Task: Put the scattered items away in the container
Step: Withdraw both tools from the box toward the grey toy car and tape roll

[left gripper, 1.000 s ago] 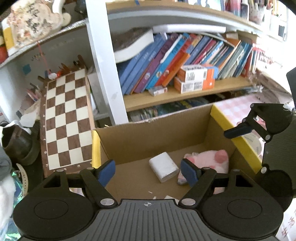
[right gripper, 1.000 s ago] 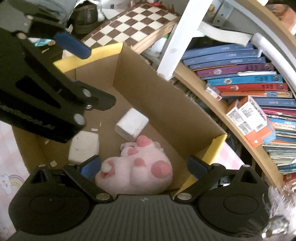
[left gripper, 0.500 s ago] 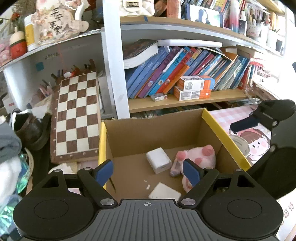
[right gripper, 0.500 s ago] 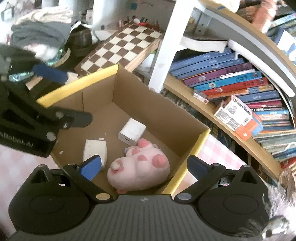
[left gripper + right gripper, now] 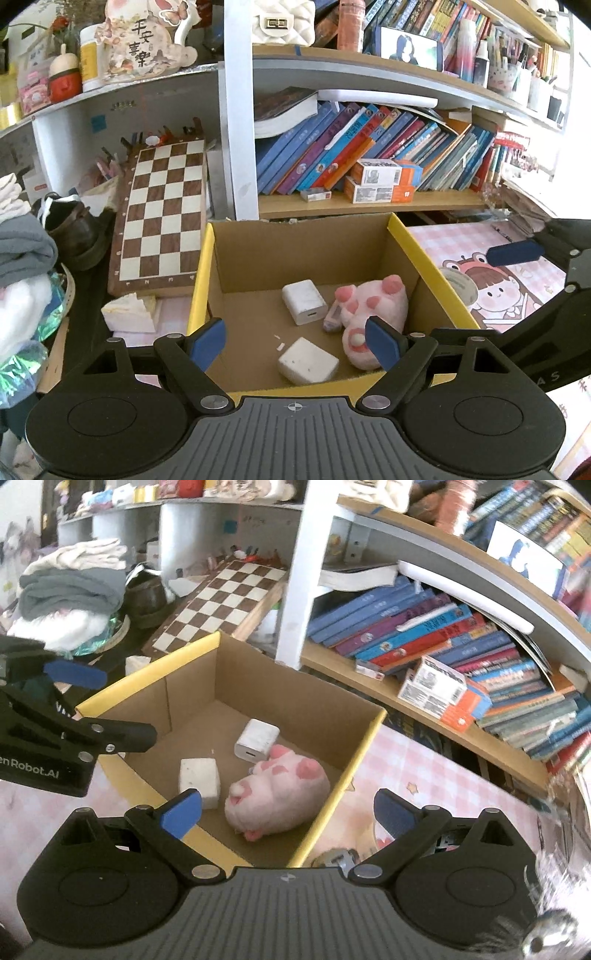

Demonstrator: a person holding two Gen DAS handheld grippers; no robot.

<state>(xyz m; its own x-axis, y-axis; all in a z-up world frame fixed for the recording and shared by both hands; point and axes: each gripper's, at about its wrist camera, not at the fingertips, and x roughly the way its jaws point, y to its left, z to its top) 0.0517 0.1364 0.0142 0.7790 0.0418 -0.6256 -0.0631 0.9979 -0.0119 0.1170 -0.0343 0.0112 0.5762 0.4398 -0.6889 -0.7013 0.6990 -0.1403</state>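
1. Left gripper (image 5: pixel 295 338) and right gripper (image 5: pixel 288 812), each black-framed with blue pads: jaws spread wide on both, nothing between them, both raised above the box and aimed down into it.
2. Open brown cardboard box with yellow-taped rim (image 5: pixel 421 254): standing on the pink checked cartoon-print mat (image 5: pixel 491 273), in front of the bookshelf.
3. Pink plush pig toy (image 5: pixel 275 792): lying on its side on the box floor, against the right wall.
4. White foam-like block (image 5: pixel 198 780): inside, near the front wall.
5. White square charger (image 5: pixel 304 301): inside, toward the back, just beside the plush.
6. Small pinkish tube-like item (image 5: pixel 332 315): wedged between charger and plush; too small to identify.
7. Off-white torn wedge (image 5: pixel 129 314): outside the box at its left, possibly a leftover item; hard to judge.
8. Risks: reaching for that wedge, clipping the yellow rim and shoving the light box; crumbling soft material under a hard squeeze; the two grippers colliding, being close together over the box.
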